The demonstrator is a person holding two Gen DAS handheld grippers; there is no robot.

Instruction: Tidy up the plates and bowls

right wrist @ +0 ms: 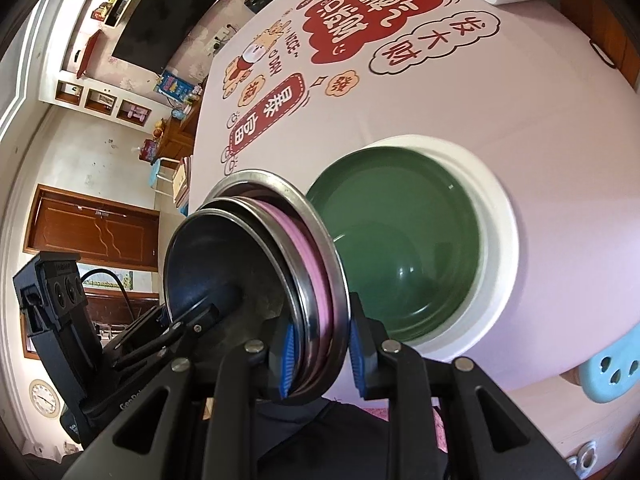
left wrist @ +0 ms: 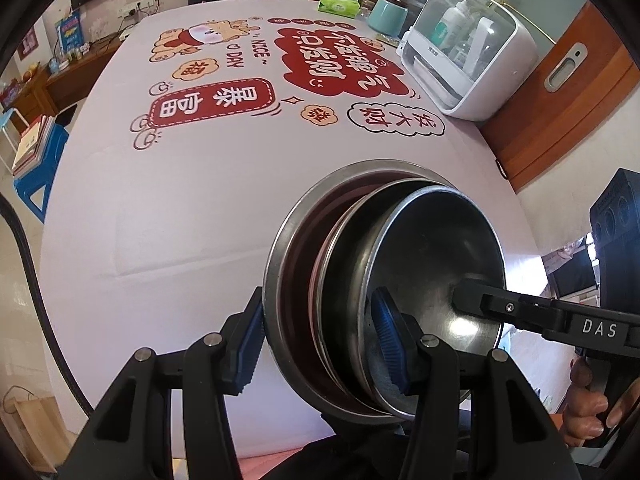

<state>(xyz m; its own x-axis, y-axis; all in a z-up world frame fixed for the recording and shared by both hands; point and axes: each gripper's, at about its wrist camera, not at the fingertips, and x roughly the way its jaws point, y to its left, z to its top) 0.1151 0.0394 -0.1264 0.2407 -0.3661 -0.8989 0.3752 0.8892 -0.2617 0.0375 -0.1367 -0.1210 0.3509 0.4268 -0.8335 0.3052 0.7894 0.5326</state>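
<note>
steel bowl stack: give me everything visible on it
The steel bowl stack is several nested metal dishes, shiny and dark inside, with a pink one showing between the rims in the right wrist view. It is tipped on edge above the table. The left gripper and the right gripper each clamp its rims, and the green plate lies behind.

Steel bowls: three, nested in one stack, clamped between pads of both grippers.
Grippers: two; left gripper grips stack rim on one side, right gripper on opposite side.
Green plate: one, just beyond right gripper's tips, behind stack.
White dish cabinet: one, far ahead of left gripper, to its right.
Tissue box: one, far ahead.
Teal canister: one, beside tissue box.
</note>
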